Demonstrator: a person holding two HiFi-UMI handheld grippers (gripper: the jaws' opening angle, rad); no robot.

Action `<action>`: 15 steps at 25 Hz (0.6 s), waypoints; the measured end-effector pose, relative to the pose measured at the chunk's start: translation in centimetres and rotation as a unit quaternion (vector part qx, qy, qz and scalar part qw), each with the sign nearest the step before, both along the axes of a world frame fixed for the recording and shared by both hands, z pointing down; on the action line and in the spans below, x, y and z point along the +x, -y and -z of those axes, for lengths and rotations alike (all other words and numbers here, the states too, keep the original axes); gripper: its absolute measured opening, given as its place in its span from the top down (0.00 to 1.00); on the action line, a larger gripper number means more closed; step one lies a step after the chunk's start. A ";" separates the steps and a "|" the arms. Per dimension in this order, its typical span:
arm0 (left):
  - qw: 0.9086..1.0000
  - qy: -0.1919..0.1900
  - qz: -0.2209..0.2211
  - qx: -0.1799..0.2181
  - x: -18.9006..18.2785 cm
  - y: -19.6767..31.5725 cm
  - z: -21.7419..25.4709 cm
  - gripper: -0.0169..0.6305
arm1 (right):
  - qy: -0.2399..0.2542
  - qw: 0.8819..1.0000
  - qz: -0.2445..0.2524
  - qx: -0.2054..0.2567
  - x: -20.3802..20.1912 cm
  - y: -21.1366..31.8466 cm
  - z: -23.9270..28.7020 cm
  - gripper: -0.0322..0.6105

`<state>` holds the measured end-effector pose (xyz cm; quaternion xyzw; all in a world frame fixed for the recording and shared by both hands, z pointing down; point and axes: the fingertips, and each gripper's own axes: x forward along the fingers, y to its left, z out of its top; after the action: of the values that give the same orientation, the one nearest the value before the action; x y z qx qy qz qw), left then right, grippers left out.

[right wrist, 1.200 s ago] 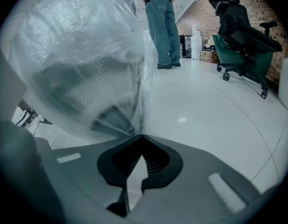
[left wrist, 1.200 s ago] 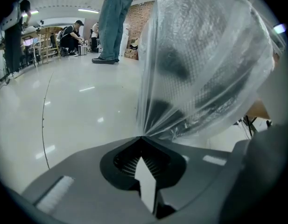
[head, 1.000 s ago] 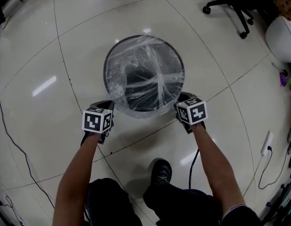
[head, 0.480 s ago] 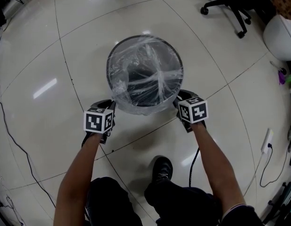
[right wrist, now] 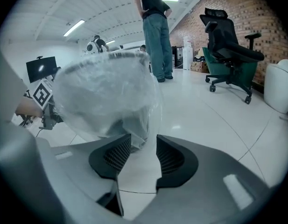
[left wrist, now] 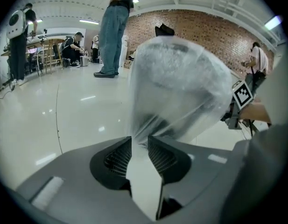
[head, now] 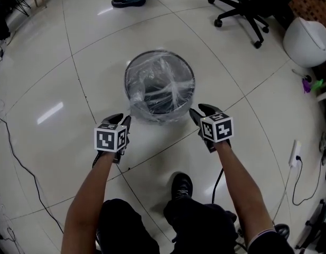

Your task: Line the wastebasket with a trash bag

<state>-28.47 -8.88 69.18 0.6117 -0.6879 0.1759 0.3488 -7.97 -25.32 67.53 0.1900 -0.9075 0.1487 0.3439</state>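
A black round wastebasket stands on the tiled floor, with a clear trash bag stretched over its mouth and folded down the outside. My left gripper hovers at the basket's near-left side. Its jaws have just been opening, and the bag's loose lower edge hangs at the gap between the fingertips without being pinched. The right gripper is at the near-right side. Its jaws have also been opening and now stand wider, with the bag hanging just off the left fingertip.
A black office chair and a white rounded container stand at the far right. Someone's shoes show beyond the basket. Cables run along the floor at left, and a power strip lies at right.
Both grippers have risen from the basket's lower rim, and their jaws have opened and let the bag's edge go. The basket now looks smaller and farther off.
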 end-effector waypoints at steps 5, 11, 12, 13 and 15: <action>0.999 0.022 -0.002 0.036 -1.0 -0.4 5.1 0.82 | 0.011 0.999 -0.003 0.039 1.4 -0.6 6.0 0.74; 0.995 0.045 -0.015 0.087 -1.3 0.6 12.1 0.96 | 0.038 0.995 0.011 0.087 -0.6 -0.5 14.5 0.89; 0.994 0.047 -0.018 0.093 -1.2 0.7 13.0 0.96 | 0.042 0.995 0.017 0.091 -1.1 -0.7 15.5 0.91; 0.994 0.049 -0.022 0.098 -1.1 0.9 13.8 0.96 | 0.044 0.994 0.024 0.094 -1.7 -1.0 16.4 0.94; 0.992 0.053 -0.027 0.108 -1.1 1.3 15.5 0.96 | 0.047 0.993 0.046 0.095 -3.2 -1.5 17.9 0.95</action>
<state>-29.60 -10.15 53.64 0.6538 -0.7038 0.1421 0.2391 -11.19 -23.81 49.65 0.1726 -0.9405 0.0549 0.2875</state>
